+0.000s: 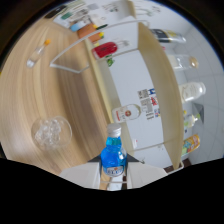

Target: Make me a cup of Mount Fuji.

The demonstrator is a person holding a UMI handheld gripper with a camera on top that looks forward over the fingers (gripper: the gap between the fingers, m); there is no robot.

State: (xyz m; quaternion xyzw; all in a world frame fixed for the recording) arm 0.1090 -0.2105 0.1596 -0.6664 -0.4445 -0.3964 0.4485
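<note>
1. A blue bottle [114,156] with a pale cap stands upright at the bottom centre of the frame, held between the two pale fingers [82,176] of the gripper [114,177], which press against its lower body from either side.

2. The gripper is closed on the bottle; the label band near the bottle's base sits right at the fingers.

3. Left of the bottle, in the lower left of the frame, a clear glass bowl [50,131] holding what look like ice cubes rests on the wooden desk [60,95].

4. Beyond the bottle, a white-labelled bottle [129,113] lies against a white panel [130,75] framed by pale wooden boards.

5. Higher up, near the top centre, a red item [105,49] and an orange one [86,30] sit among smaller clutter too blurred to identify.

6. In the upper left, a small clear object [37,56] with an orange tip lies on the desk.

7. Along the right side of the frame, clear glassware [192,91] stands on a pale surface.
</note>
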